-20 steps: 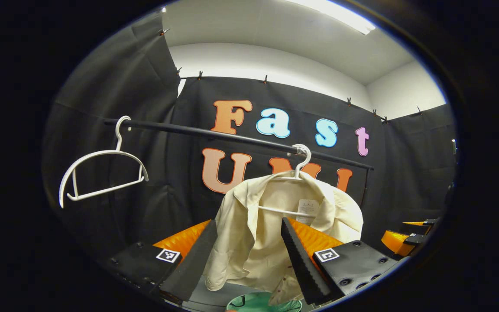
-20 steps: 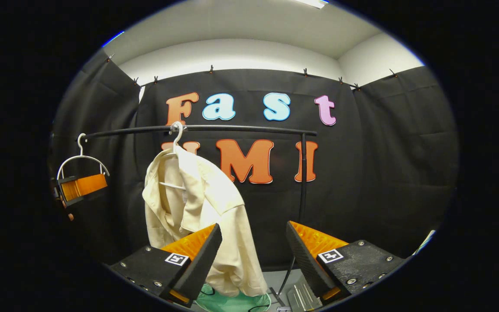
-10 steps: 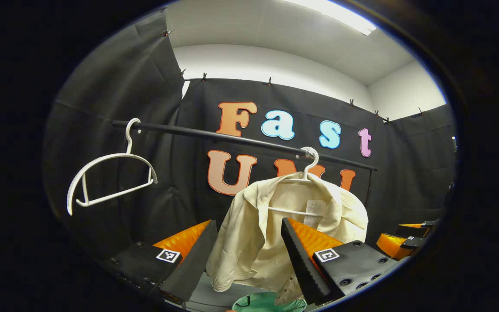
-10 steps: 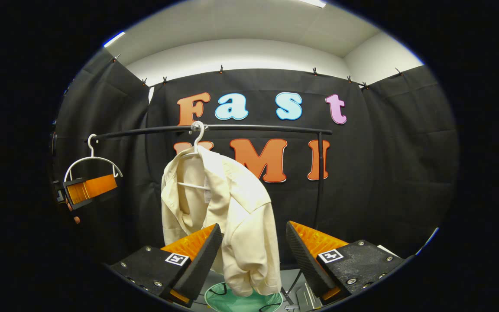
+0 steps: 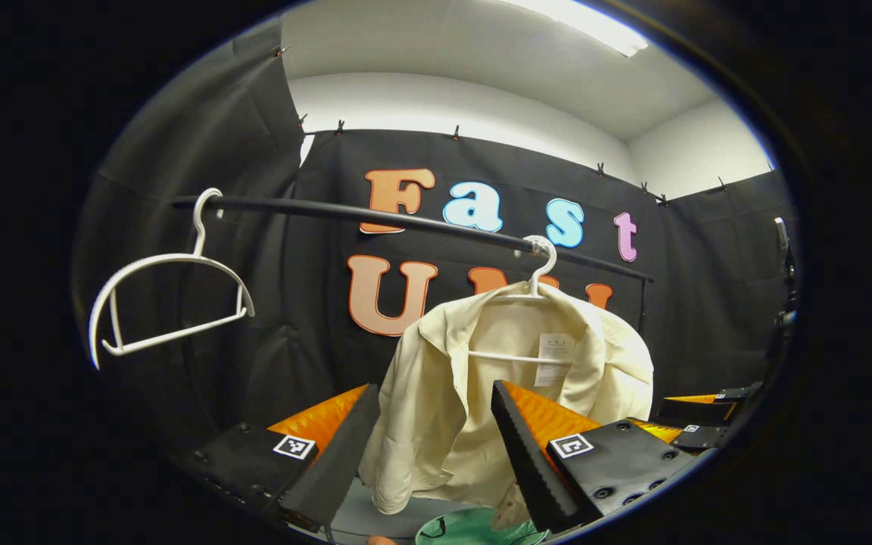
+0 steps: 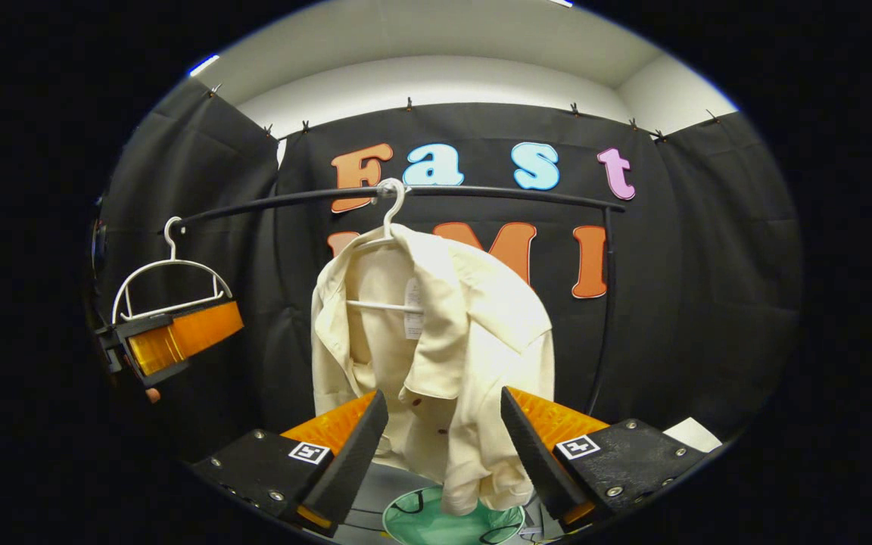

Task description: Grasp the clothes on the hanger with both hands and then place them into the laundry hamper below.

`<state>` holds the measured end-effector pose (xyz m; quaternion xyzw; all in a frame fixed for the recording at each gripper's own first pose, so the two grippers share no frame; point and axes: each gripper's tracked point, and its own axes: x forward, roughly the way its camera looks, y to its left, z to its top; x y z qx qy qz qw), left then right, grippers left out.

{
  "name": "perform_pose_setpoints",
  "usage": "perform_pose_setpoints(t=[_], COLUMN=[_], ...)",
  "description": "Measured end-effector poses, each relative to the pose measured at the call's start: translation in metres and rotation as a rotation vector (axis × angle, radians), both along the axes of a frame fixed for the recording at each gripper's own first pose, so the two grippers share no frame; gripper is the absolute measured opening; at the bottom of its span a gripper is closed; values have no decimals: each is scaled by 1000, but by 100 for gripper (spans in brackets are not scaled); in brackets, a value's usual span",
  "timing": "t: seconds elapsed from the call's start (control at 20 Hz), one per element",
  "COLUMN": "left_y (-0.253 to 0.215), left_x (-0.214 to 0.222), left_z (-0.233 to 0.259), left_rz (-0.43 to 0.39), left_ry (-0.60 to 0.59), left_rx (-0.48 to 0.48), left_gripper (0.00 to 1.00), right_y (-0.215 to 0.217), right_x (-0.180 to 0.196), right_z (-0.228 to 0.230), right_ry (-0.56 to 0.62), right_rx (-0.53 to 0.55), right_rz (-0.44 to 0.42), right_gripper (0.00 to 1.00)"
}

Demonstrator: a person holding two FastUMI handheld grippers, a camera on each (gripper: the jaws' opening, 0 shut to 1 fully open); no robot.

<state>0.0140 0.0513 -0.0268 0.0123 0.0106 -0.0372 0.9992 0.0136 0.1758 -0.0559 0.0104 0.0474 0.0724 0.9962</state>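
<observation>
1. Left gripper (image 5: 432, 439): jaws spread wide, nothing held; the shirt (image 5: 481, 393) sits framed in the gap but farther off, not touched
2. Right gripper (image 6: 442, 446): likewise wide open and empty, its gap lined up on the shirt's lower front. Judgement: both are opened in advance so cloth can enter as they close in
3. The shirt hangs on a white hanger (image 6: 390, 219) hooked over the black rail (image 6: 496, 193); it is lopsided, one side bunched lower, so each gripper probably needs its own shoulder
4. The green hamper (image 6: 413, 522) stands right under the hem, placed so a freed shirt drops straight in
5. A bare hanger (image 5: 167, 299) hangs further along the rail, well apart
6. Step in hand, as judged: approach, no grasp yet
</observation>
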Motion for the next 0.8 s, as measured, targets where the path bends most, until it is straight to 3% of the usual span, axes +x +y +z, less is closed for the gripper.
perform_pose_setpoints(t=[0.15, 0.25, 0.3, 0.8], left_y=[9, 11, 11, -10], left_x=[20, 36, 43, 122], left_z=[-17, -30, -38, -82], left_rz=[10, 14, 8, -79], left_ry=[22, 36, 51, 71], left_rx=[16, 27, 27, 65], left_gripper=[100, 97, 100, 97], right_y=[14, 18, 19, 27], right_x=[20, 37, 45, 126], right_z=[-15, -28, -34, -63], right_ry=[18, 34, 41, 55], right_rx=[0, -8, -10, -35], right_rz=[1, -22, -35, -158], right_gripper=[93, 93, 93, 93])
